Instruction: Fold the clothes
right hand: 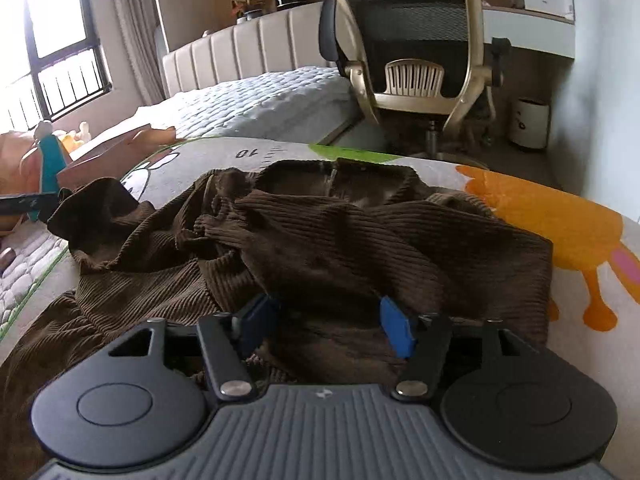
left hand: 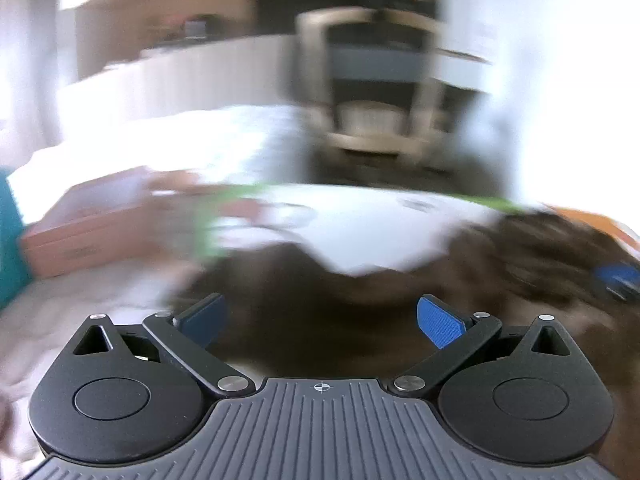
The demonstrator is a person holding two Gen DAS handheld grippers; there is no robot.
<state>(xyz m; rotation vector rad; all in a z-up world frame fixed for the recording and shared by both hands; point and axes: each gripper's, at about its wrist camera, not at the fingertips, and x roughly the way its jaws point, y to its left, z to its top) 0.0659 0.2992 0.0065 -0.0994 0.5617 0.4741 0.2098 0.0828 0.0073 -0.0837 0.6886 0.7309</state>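
Observation:
A brown corduroy garment (right hand: 320,240) lies crumpled on a printed play mat (right hand: 540,216). My right gripper (right hand: 326,326) is open, its blue pads (right hand: 394,330) low against the near fold of the cloth with fabric between them. The left wrist view is heavily blurred. My left gripper (left hand: 320,318) is open and empty above the same brown garment (left hand: 320,304). The right gripper's blue tip (left hand: 616,278) shows at that view's right edge. A dark blue finger of the left gripper (right hand: 28,204) shows at the left edge of the right wrist view.
A beige office chair (right hand: 412,52) stands behind the mat, a bed with a quilted mattress (right hand: 256,100) to its left. A cardboard box (right hand: 116,152) and toys sit at the left. A white bin (right hand: 530,122) stands by the right wall.

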